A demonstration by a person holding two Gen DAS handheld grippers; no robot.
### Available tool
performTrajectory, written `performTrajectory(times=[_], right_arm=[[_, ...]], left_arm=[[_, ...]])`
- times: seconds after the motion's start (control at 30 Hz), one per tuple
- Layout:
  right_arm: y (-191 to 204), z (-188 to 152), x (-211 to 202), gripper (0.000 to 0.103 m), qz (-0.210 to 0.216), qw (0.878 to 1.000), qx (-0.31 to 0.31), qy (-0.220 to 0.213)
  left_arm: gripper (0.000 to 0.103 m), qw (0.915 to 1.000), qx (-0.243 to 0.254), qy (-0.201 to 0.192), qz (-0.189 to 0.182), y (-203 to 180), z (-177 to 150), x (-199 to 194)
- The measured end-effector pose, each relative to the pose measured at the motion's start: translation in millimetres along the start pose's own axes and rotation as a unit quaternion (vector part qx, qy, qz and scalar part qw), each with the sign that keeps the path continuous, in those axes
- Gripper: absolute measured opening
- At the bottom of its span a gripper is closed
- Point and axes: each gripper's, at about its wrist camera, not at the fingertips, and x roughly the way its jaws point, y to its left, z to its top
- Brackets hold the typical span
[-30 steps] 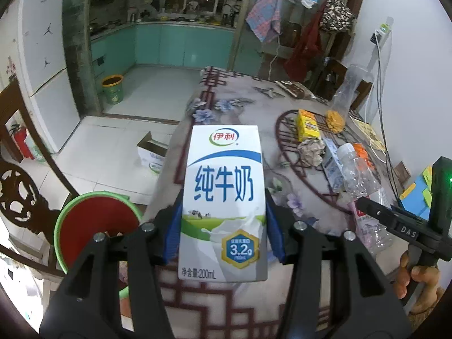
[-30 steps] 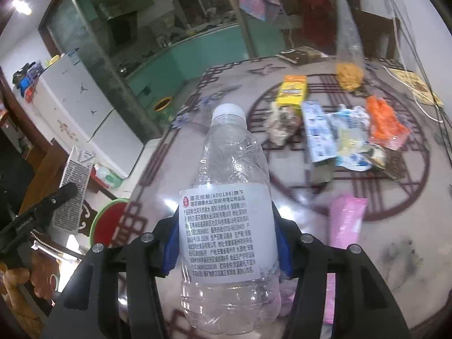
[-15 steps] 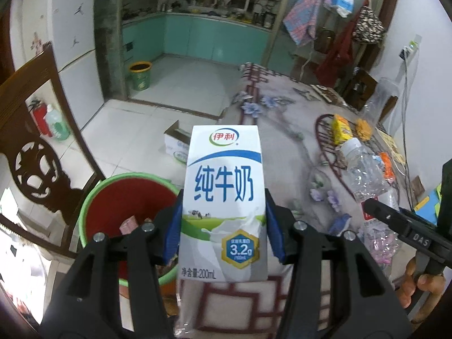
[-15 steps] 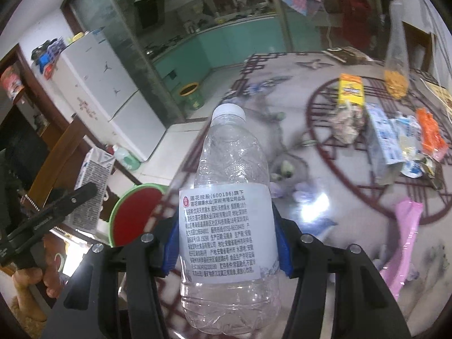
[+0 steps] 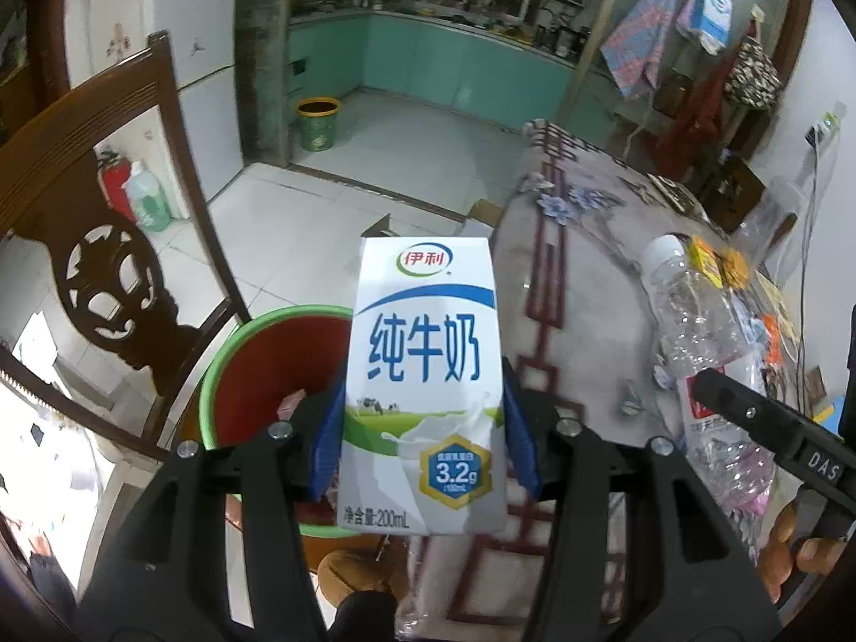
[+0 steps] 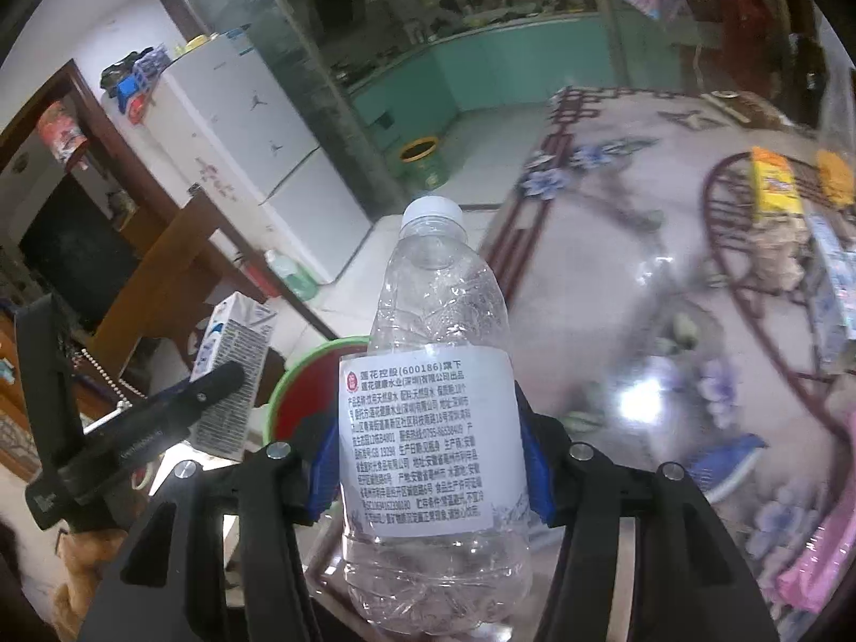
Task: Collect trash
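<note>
My left gripper (image 5: 422, 438) is shut on a white and blue milk carton (image 5: 425, 374), held upright above the near rim of a green bin with a red inside (image 5: 251, 369) that stands on the floor by the table's edge. My right gripper (image 6: 428, 460) is shut on a clear plastic water bottle (image 6: 433, 406), held upright over the table's edge. The bin (image 6: 305, 380) lies behind the bottle to the left. The bottle (image 5: 701, 342) and the right gripper show at the right of the left wrist view. The carton (image 6: 230, 374) shows at the left of the right wrist view.
A dark wooden chair (image 5: 101, 246) stands left of the bin. The table (image 6: 615, 278) with a patterned cloth holds several pieces of trash: a yellow box (image 6: 773, 187), wrappers, a pink bag (image 6: 818, 545). A cardboard box (image 5: 428, 219) and a yellow bin (image 5: 318, 123) sit on the floor.
Both grippers have swung left from over the table toward the green bin, carrying the carton and the bottle. The bin is now larger and closer under the carton.
</note>
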Motion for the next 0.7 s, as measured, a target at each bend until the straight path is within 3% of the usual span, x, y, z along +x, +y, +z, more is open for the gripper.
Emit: performTrajectory(times=[0.37,0.7], right_arm=[[37.8,1.8,57.3,0.053,0.054,0.997,0.001,0.050],[52.0,-4.6,94.3,0.053,0.064,0.994,-0.002,0.084]], left_arm=[[0.049,0.9987,-0.040,0.011,0.029,34.5,-0.3,7.4],[0.049,0.9973,-0.057,0.013,0.043,50.8,-0.2,10.6]])
